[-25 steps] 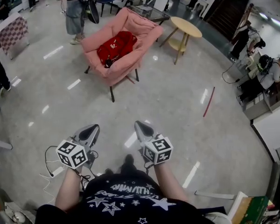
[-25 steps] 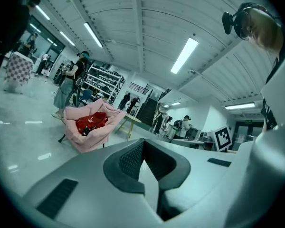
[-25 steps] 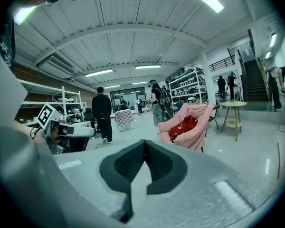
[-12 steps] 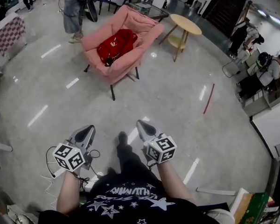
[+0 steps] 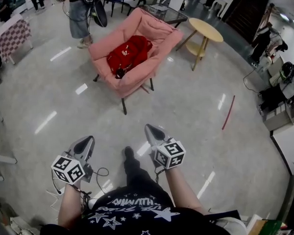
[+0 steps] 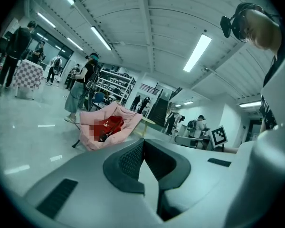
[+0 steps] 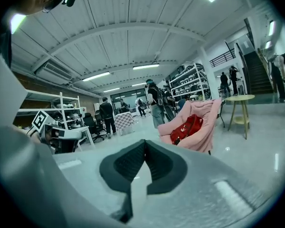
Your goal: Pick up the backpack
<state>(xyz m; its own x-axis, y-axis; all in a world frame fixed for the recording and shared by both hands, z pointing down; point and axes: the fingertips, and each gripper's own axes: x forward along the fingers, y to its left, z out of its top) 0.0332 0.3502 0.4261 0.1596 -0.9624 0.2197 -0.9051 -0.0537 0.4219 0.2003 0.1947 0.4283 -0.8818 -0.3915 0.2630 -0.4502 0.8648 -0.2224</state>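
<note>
Backpack (image 5: 129, 55), details unclear, in armchair (image 5: 157, 32)

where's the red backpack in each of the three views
Head view: backpack upper centre, lying in the pink chair.
Left gripper view: backpack left of centre.
Right gripper view: backpack right of centre.
Shared landmark: the pink chair that holds it.
</note>
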